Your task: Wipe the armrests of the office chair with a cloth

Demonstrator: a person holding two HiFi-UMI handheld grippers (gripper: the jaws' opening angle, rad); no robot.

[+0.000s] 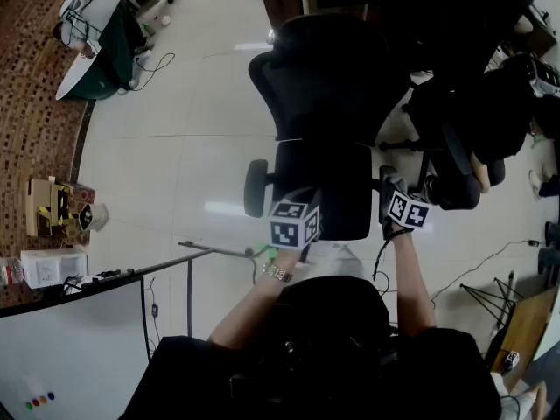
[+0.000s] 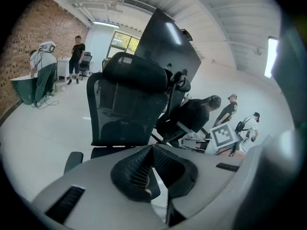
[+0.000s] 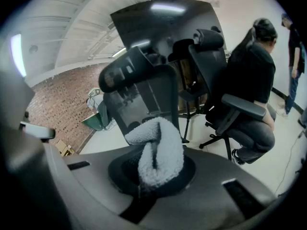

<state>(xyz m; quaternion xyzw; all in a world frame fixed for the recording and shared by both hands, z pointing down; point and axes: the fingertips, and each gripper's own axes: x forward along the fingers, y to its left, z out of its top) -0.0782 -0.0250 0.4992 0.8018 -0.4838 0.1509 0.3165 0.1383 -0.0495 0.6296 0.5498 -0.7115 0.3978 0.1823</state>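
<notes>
A black office chair (image 1: 324, 103) stands straight ahead with its seat toward me, and it fills the left gripper view (image 2: 127, 104). Its left armrest (image 1: 255, 187) is a dark oval pad, also low in the left gripper view (image 2: 73, 159). My left gripper (image 1: 298, 206) hovers over the seat's front edge, shut with nothing held (image 2: 152, 150). My right gripper (image 1: 391, 191) sits by the chair's right side, where the armrest is hard to tell apart from it. It is shut on a white fluffy cloth (image 3: 156, 152) that bulges out of the jaws.
A person (image 1: 472, 147) sits in another black office chair close on the right (image 3: 249, 90). A whiteboard (image 1: 70, 348) with a metal stand (image 1: 188, 269) is at the lower left. A cable (image 1: 490, 265) runs over the floor on the right. People stand at a green table (image 2: 41, 78).
</notes>
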